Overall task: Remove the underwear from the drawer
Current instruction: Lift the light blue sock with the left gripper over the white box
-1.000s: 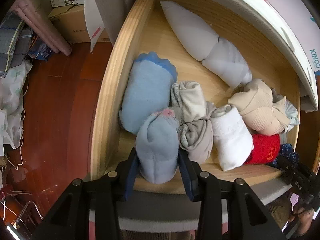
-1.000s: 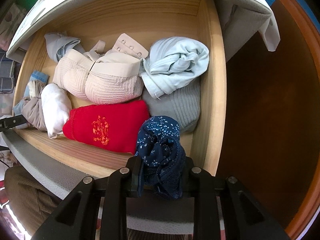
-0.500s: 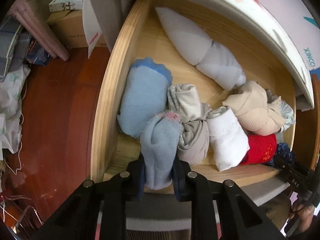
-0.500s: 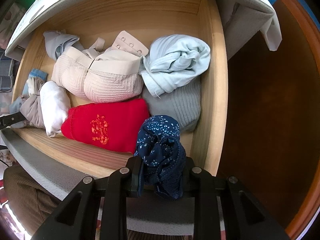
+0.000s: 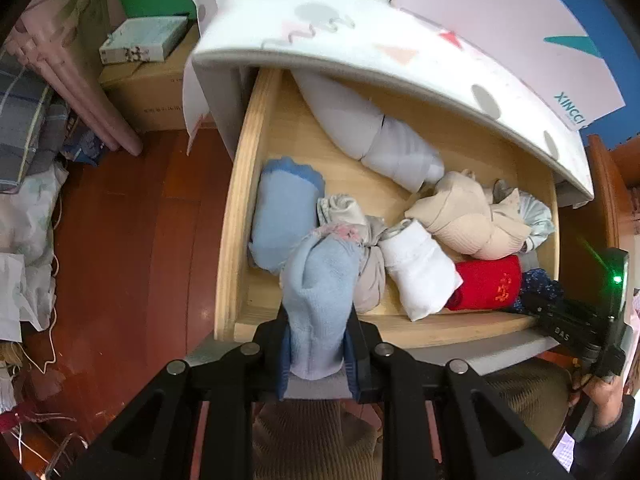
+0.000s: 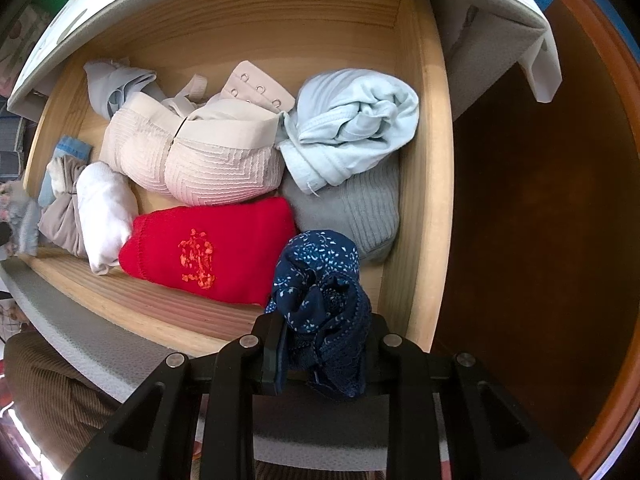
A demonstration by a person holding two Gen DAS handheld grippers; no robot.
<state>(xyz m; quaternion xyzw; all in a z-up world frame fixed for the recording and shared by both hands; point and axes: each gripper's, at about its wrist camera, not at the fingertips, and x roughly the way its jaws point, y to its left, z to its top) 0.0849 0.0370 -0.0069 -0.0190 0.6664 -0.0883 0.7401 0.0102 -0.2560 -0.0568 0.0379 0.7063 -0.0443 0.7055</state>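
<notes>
Left wrist view: left tongs (image 5: 318, 350) are clenched on a pale blue roll (image 5: 318, 300), lifted at the front edge of the drawer (image 5: 236, 216) but not clear of it; I judge this pick about half done. Its lower end is hidden between the jaws

Right wrist view: right tongs (image 6: 322, 350) grip navy patterned underwear (image 6: 320, 300) over the front rail. Red underwear (image 6: 208, 254) and other garments remain inside. The drawer's back is cut off by the cabinet top
</notes>
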